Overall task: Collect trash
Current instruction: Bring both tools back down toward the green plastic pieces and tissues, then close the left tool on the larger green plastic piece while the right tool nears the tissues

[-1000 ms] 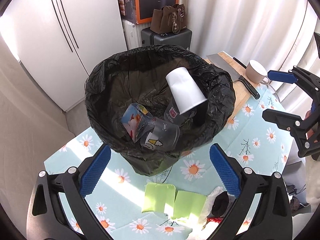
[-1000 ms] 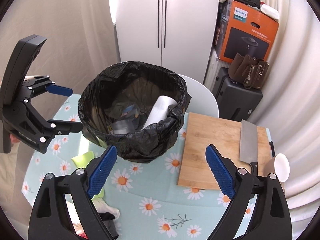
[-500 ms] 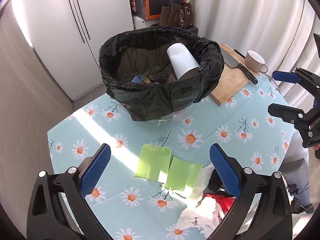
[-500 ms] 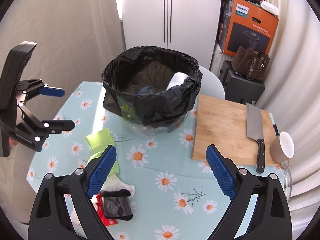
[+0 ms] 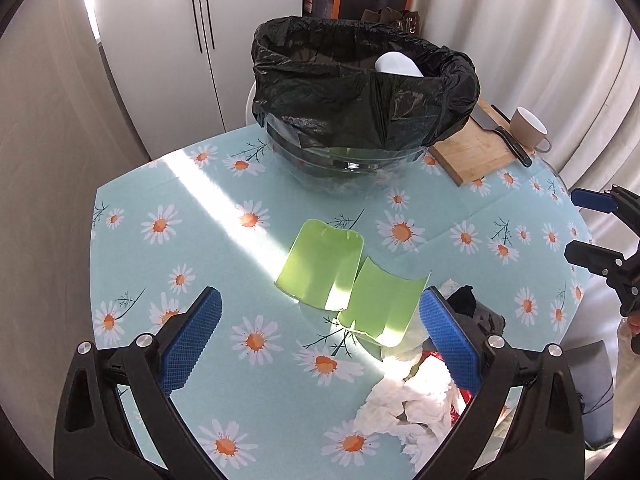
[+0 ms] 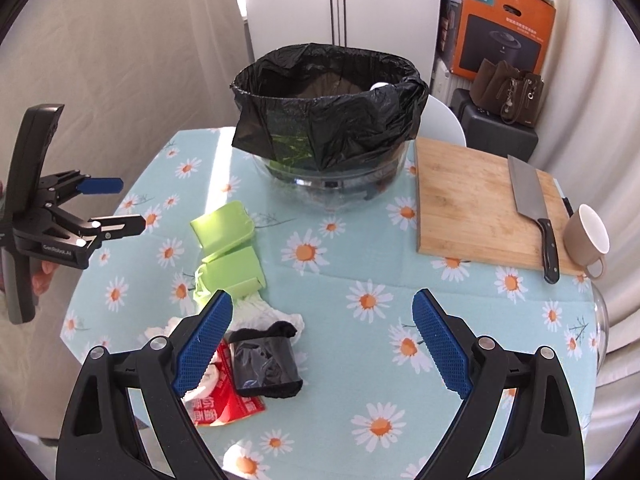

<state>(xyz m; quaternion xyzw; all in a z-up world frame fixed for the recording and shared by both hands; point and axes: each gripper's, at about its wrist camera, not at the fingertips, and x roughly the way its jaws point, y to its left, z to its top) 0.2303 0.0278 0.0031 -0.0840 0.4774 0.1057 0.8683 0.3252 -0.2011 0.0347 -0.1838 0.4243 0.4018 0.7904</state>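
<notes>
A glass bowl lined with a black trash bag (image 5: 360, 92) (image 6: 328, 116) stands at the table's far side, a white cup (image 5: 398, 65) inside. On the daisy tablecloth lie a green folded carton (image 5: 348, 276) (image 6: 230, 248), crumpled white tissue (image 5: 404, 404) (image 6: 260, 312), a black wrapper (image 6: 266, 364) and a red packet (image 6: 228, 404). My left gripper (image 5: 316, 340) is open above the cloth before the green carton. My right gripper (image 6: 322, 344) is open and empty over the cloth, right of the black wrapper.
A wooden cutting board (image 6: 472, 204) with a cleaver (image 6: 532, 204) lies at the right, a beige mug (image 6: 586, 236) beside it. Table edges curve near both grippers. Cabinet, orange box and curtains stand behind.
Both grippers have pulled back and down from over the trash bag toward the near table side. The loose trash pile now lies close under them. Both stay open.
</notes>
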